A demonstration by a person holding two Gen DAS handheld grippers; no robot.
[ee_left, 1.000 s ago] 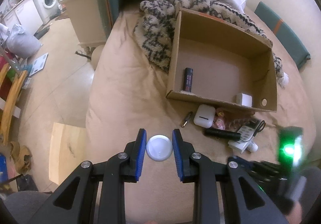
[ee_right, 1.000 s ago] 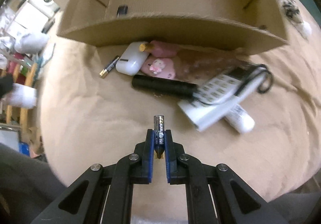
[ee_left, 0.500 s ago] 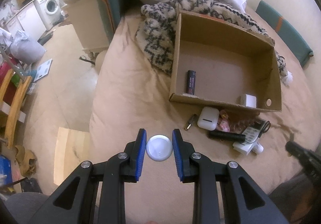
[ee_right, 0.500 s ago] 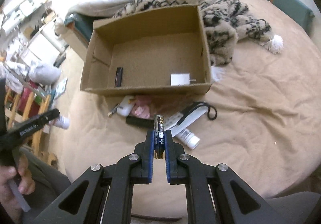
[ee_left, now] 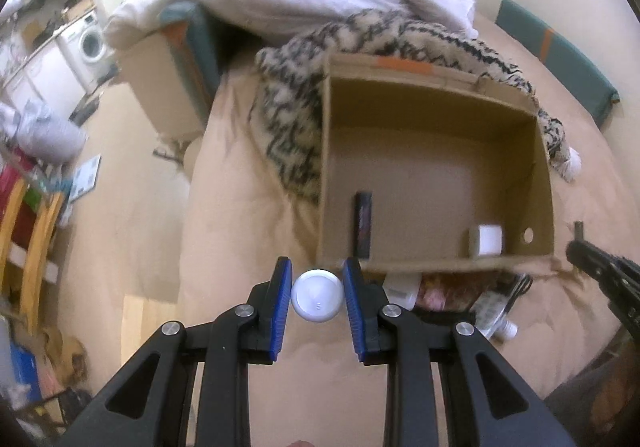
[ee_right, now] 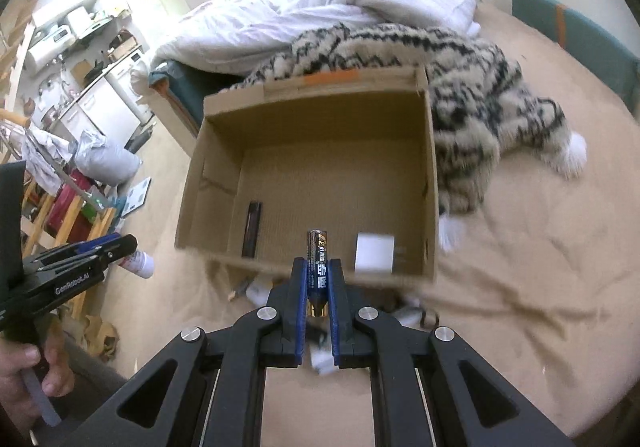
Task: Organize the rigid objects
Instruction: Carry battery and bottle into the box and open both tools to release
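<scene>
While the bed (ee_right: 520, 327) carries the open box (ee_right: 430, 183) near its middle, a black stick (ee_right: 252, 229) and a white cube (ee_right: 374, 257) lie along the box's near wall. Left gripper (ee_left: 317, 297) clamps a white disc (ee_left: 317, 295). Right gripper (ee_right: 318, 287) clamps an upright battery (ee_right: 317, 267).

A lived-in home, a bedroom opening onto a utility corner. Beyond the jaws lies a bed (ee_right: 540, 287) under a tan sheet, with a rumpled white duvet (ee_right: 320, 7) and patterned fleece blanket (ee_right: 460, 87). Far to their left stands a washing machine (ee_left: 90, 41) beside cluttered shelves (ee_right: 72, 31).
</scene>
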